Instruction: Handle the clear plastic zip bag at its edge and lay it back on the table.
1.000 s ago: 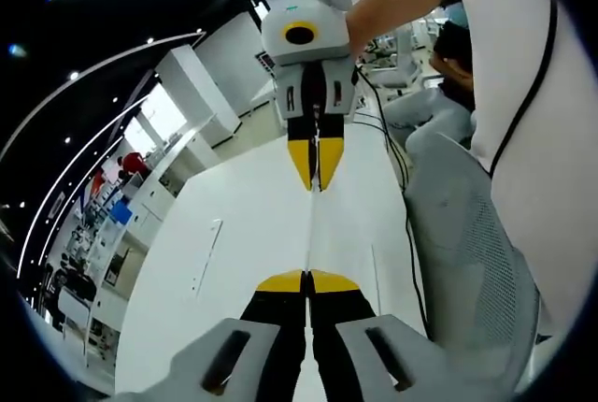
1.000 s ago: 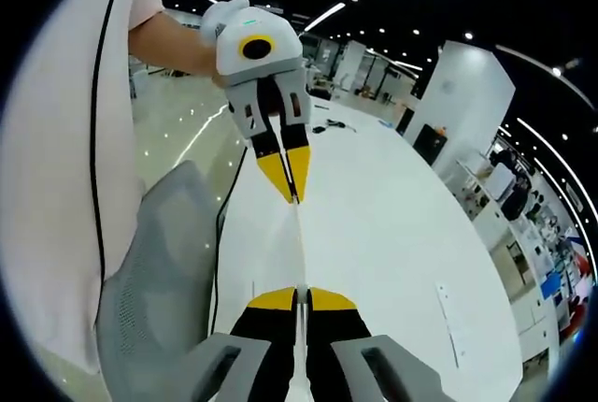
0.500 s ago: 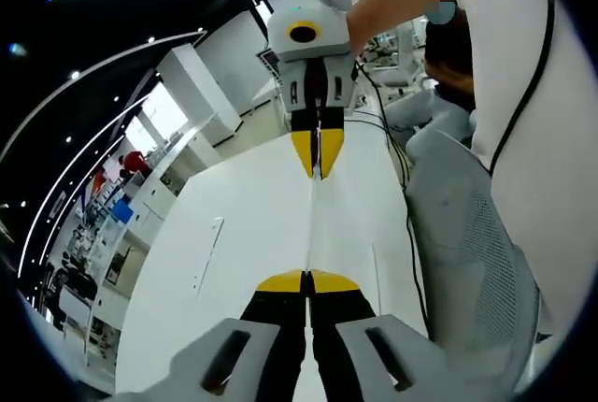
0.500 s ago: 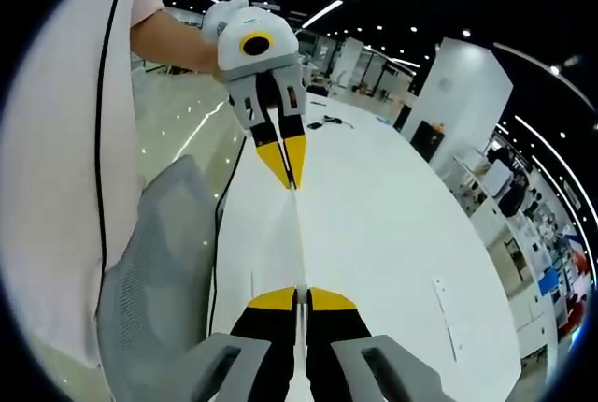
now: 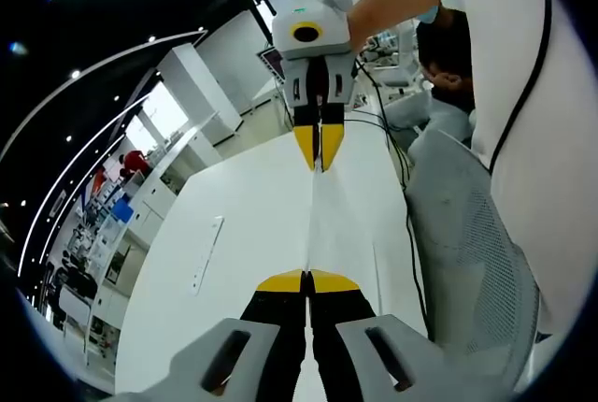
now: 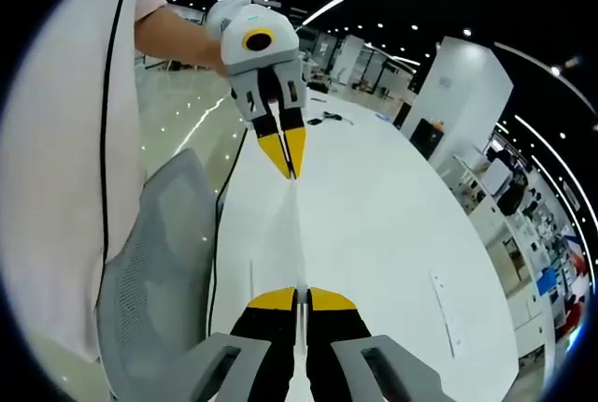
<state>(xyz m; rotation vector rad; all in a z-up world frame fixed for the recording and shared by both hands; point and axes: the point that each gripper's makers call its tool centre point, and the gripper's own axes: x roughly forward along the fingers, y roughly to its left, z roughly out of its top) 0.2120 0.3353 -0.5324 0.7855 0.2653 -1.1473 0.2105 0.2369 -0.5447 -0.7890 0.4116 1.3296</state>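
The clear plastic zip bag (image 5: 312, 224) hangs edge-on as a thin pale line above the white table (image 5: 234, 234), stretched between both grippers. At the bottom of the left gripper view, my left gripper (image 5: 307, 274) has its yellow tips shut on the bag's near edge. My right gripper (image 5: 319, 166) pinches the far edge, held by a person's hand. The right gripper view mirrors this: the right gripper (image 6: 301, 290) is shut on the bag (image 6: 297, 234), and the left gripper (image 6: 291, 174) is shut on the other end.
A grey mesh chair (image 5: 467, 262) stands beside the table's edge, also seen as the chair (image 6: 159, 271) in the right gripper view. A thin strip (image 5: 207, 252) lies on the table. Cables (image 5: 378, 122) lie at the far end near a seated person (image 5: 448, 56).
In each view the opposite gripper has drawn a little farther away, so the span of bag between the two is longer. Both stay shut on the bag.
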